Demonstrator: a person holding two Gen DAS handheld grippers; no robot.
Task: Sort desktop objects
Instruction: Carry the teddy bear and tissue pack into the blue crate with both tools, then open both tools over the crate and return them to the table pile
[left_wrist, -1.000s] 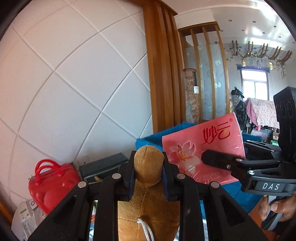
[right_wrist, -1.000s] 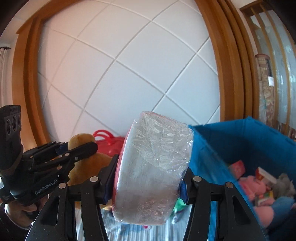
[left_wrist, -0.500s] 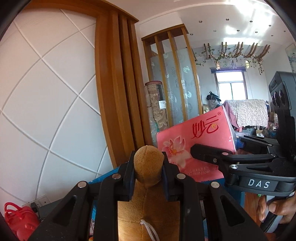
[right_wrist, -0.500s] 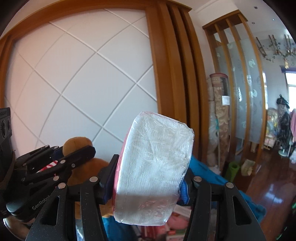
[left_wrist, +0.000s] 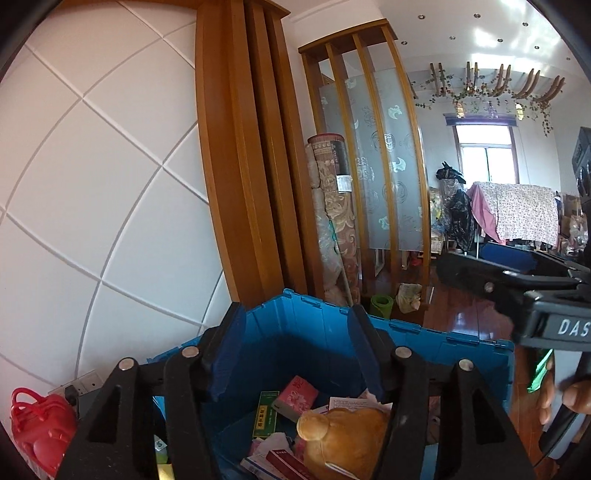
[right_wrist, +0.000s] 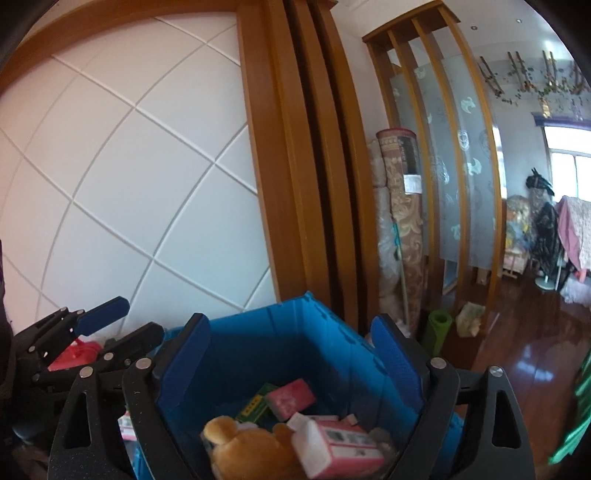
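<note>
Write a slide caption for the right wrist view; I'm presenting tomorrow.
Right gripper open above the blue bin, brown plush toy and pink tissue pack inside.

Both grippers just popped open, nothing between the fingers. Left gripper (left_wrist: 295, 354) and right gripper (right_wrist: 291, 365) sit side by side, tipped slightly down.

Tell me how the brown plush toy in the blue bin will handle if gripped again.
The plush toy looks soft and stuffed, so it would likely squash between tongs rather than slip. It is probably light for its bulk. Slumped among boxes in the bin, it seems floppy and unlikely to roll.
</note>
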